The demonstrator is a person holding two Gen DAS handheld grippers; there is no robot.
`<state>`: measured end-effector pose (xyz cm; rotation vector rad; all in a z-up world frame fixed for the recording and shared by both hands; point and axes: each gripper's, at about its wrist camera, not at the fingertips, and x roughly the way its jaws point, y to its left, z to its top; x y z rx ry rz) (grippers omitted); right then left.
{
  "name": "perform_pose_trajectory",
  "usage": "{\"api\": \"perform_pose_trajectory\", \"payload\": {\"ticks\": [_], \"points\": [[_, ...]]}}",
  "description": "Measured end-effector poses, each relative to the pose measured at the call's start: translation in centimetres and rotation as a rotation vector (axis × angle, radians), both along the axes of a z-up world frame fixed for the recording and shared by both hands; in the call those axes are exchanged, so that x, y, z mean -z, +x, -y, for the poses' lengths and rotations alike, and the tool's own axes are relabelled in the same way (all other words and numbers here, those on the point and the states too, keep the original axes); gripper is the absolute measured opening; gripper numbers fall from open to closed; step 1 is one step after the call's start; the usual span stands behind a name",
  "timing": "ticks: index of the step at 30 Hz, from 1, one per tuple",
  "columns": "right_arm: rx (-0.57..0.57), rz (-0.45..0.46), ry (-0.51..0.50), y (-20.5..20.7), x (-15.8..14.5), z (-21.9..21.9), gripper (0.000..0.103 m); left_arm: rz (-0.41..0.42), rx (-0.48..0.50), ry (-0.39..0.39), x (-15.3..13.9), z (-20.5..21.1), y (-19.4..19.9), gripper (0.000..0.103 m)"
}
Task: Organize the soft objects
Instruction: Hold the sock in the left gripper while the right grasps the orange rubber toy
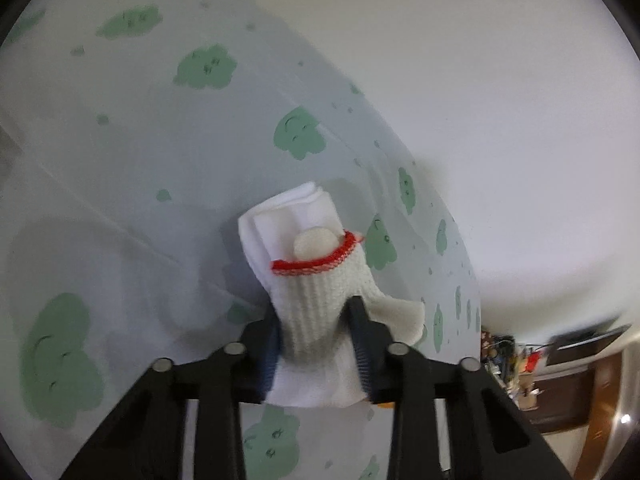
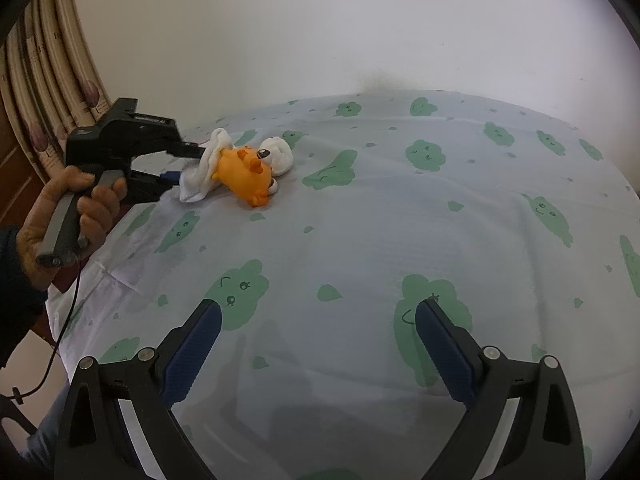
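My left gripper (image 1: 316, 316) is shut on a white knitted glove with a red cuff (image 1: 320, 296), bundled with white cloth (image 1: 288, 216) that lies on the bedsheet. In the right wrist view the left gripper (image 2: 182, 164) shows at the far left, shut on the white cloth bundle (image 2: 200, 176). An orange plush toy (image 2: 244, 172) lies against that bundle on the sheet, with a white soft piece (image 2: 280, 154) behind it. My right gripper (image 2: 318, 332) is open and empty above the near part of the bed.
The bed has a pale sheet with green cloud prints (image 2: 400, 220). A white wall (image 2: 320, 28) stands behind it. Curtains (image 2: 52, 80) hang at the far left. A cluttered desk (image 1: 520, 364) shows beyond the bed edge.
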<state>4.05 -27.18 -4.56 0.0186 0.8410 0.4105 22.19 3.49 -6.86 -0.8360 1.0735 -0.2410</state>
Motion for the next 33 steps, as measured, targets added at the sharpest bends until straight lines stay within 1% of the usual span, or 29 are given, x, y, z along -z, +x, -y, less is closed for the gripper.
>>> {"api": "perform_pose_trajectory", "payload": {"ticks": [3, 5, 6, 8, 9, 12, 14, 18, 21, 22, 25, 26, 30, 33], "points": [[0.004, -0.004, -0.002, 0.1, 0.1, 0.0, 0.097, 0.046, 0.016, 0.041, -1.5, 0.1, -1.9, 0.023], [0.006, -0.006, -0.004, 0.1, 0.1, -0.1, 0.097, 0.066, 0.034, 0.053, -2.3, 0.1, -3.2, 0.023], [0.006, -0.006, -0.004, 0.0, 0.1, -0.1, 0.097, 0.070, 0.037, 0.049, -2.5, 0.0, -4.0, 0.023], [0.008, -0.006, -0.006, 0.0, 0.1, -0.2, 0.097, 0.087, 0.067, 0.015, -3.1, -0.2, -6.0, 0.023], [0.008, -0.006, -0.007, 0.0, 0.1, -0.2, 0.097, 0.092, 0.074, 0.014, -3.2, -0.2, -6.4, 0.023], [0.008, -0.006, -0.015, 0.0, 0.2, -0.3, 0.098, 0.095, 0.115, 0.056, -3.4, -0.2, -9.3, 0.023], [0.007, 0.002, -0.022, -0.1, 0.2, -0.4, 0.098, 0.097, 0.126, 0.074, -3.2, -0.1, -10.3, 0.023], [0.019, 0.027, -0.059, -0.5, -0.1, -0.9, 0.098, 0.095, 0.146, 0.139, -2.8, -0.5, -13.1, 0.023], [-0.035, 0.032, -0.021, -0.6, -0.7, -2.1, 0.095, 0.118, 0.153, 0.179, -3.0, -0.8, -14.8, 0.023], [-0.049, 0.023, 0.001, -0.3, -0.8, -2.8, 0.093, 0.128, 0.154, 0.198, -3.1, -0.9, -15.3, 0.023], [-0.076, -0.009, 0.078, 0.7, -0.7, -4.6, 0.091, 0.160, 0.175, 0.242, -3.6, -0.7, -16.4, 0.023], [-0.081, -0.017, 0.089, 1.2, -0.6, -5.2, 0.090, 0.169, 0.182, 0.257, -3.6, -0.7, -16.7, 0.023], [-0.106, -0.037, 0.135, 3.5, -0.6, -7.3, 0.088, 0.175, 0.188, 0.264, -3.3, -0.7, -17.0, 0.023], [-0.086, -0.063, 0.206, 6.3, -0.7, -7.9, 0.088, 0.184, 0.191, 0.270, -3.0, -0.8, -17.0, 0.023]]}}
